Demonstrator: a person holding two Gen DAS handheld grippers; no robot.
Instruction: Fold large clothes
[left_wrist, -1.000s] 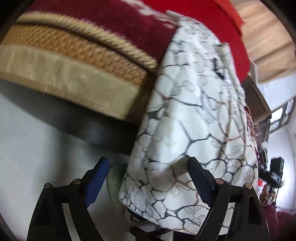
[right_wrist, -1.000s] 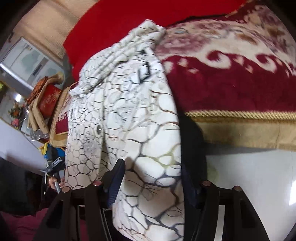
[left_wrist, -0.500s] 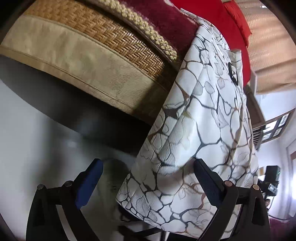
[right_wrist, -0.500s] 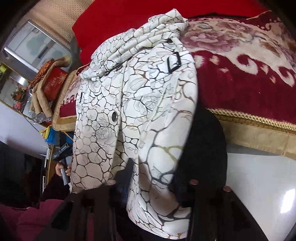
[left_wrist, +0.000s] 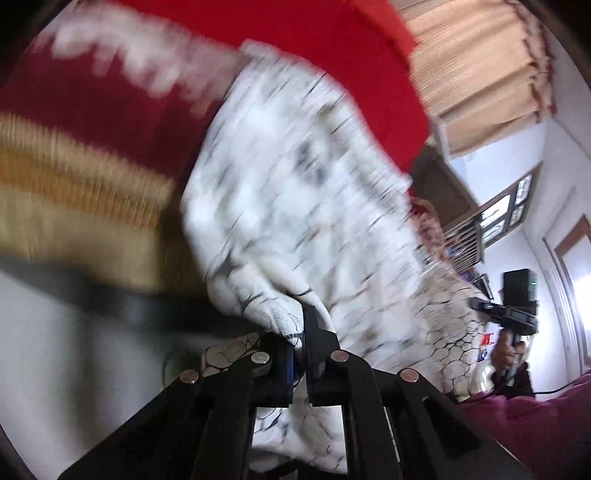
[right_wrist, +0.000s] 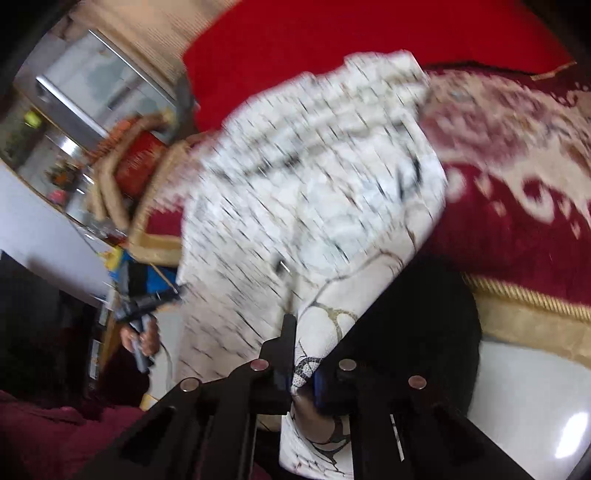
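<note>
A large white garment with a dark crackle print (left_wrist: 303, 206) hangs over the edge of a bed with a dark red patterned cover (left_wrist: 110, 99). It also shows in the right wrist view (right_wrist: 314, 192). My left gripper (left_wrist: 301, 332) is shut on a bunched fold of the garment's lower hem. My right gripper (right_wrist: 303, 354) is shut on the hem at the other side, next to the garment's black lining (right_wrist: 413, 306). Both views are motion-blurred.
The bed's gold woven trim (left_wrist: 74, 177) and a bright red pillow or headboard (right_wrist: 332, 44) lie behind. A pale glossy floor (right_wrist: 535, 398) is below. Cluttered furniture (right_wrist: 122, 162), a curtain (left_wrist: 476, 62) and a window (left_wrist: 506, 214) stand at the room's sides.
Both grippers have closed from open onto the garment's hem. Both views have swung upward toward the bed, with the garment moving.
</note>
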